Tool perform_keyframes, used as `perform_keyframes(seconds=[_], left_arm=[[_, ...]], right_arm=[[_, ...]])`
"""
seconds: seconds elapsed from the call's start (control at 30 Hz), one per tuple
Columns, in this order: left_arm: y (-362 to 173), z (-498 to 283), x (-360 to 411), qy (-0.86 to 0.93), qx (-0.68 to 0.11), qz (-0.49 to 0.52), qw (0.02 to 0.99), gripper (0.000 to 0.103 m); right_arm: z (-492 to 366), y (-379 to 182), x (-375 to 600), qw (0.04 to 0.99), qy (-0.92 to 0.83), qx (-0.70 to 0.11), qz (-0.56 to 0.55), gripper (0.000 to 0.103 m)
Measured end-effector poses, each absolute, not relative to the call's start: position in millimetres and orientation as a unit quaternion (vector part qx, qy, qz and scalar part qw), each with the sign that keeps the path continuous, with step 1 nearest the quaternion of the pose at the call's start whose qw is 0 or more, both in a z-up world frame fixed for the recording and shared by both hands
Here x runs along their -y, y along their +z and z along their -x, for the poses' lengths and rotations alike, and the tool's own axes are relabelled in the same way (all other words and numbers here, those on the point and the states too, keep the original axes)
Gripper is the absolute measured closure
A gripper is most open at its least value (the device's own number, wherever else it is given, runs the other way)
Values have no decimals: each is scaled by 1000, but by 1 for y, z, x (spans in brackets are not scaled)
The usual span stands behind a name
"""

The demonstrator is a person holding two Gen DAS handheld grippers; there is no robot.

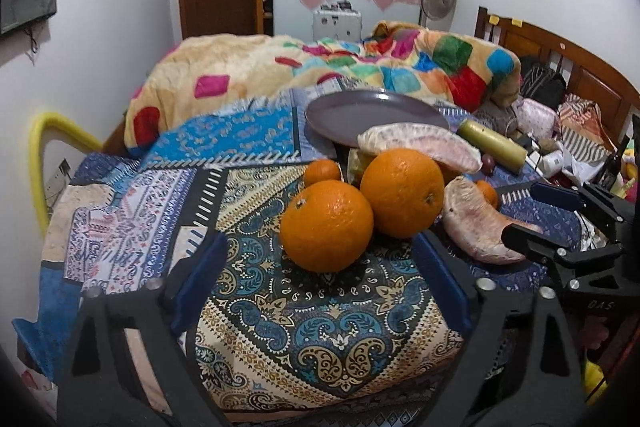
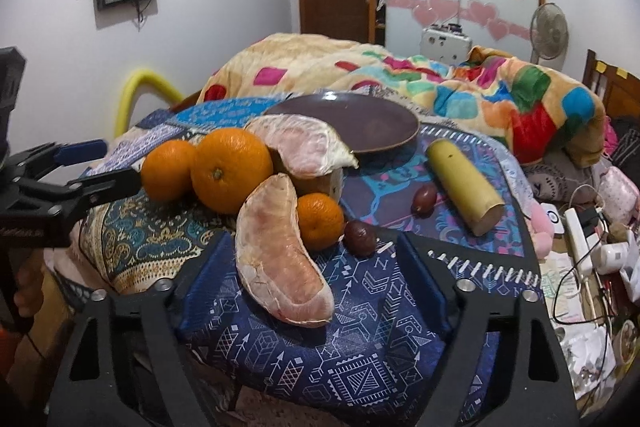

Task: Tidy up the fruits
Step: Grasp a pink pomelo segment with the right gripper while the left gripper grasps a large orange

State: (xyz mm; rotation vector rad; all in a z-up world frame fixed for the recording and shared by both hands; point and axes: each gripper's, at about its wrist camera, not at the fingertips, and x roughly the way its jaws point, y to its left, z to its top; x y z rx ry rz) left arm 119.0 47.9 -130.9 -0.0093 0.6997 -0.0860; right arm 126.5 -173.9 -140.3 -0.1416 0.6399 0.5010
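Observation:
Two big oranges (image 1: 326, 225) (image 1: 402, 193) sit on the patterned cloth, with a small tangerine (image 1: 322, 171) behind them. Two peeled pomelo wedges lie near them: one (image 2: 280, 255) in front, one (image 2: 304, 143) leaning toward the dark purple plate (image 2: 360, 123). Another tangerine (image 2: 320, 217), two dark red dates (image 2: 360, 237) (image 2: 425, 199) and a yellow sugarcane piece (image 2: 464, 183) lie nearby. My left gripper (image 1: 320, 283) is open, just short of the nearer orange. My right gripper (image 2: 312, 287) is open around the near pomelo wedge without gripping it.
The cloth-covered table (image 1: 280, 327) drops off at its front and left edges. A bed with a colourful blanket (image 1: 320, 67) lies behind. Clutter, cables and a power strip (image 2: 580, 239) fill the right side. A yellow tube (image 1: 40, 163) stands at left.

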Motion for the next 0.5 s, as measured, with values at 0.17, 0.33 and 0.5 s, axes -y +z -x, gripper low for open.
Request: perform_keyframes(seconds=[0.17, 0.33, 0.5], left_arm=[[-140, -135, -51, -63, -369, 16, 927, 27], [-144, -144, -50, -70, -374, 18, 925, 33], [-147, -152, -44, -66, -371, -1, 926, 38]], right_arm=[[-134, -144, 169, 902, 264, -332, 83, 49], [-137, -148, 163, 891, 279, -346, 92, 52], [-140, -152, 160, 885, 286, -356, 88, 52]])
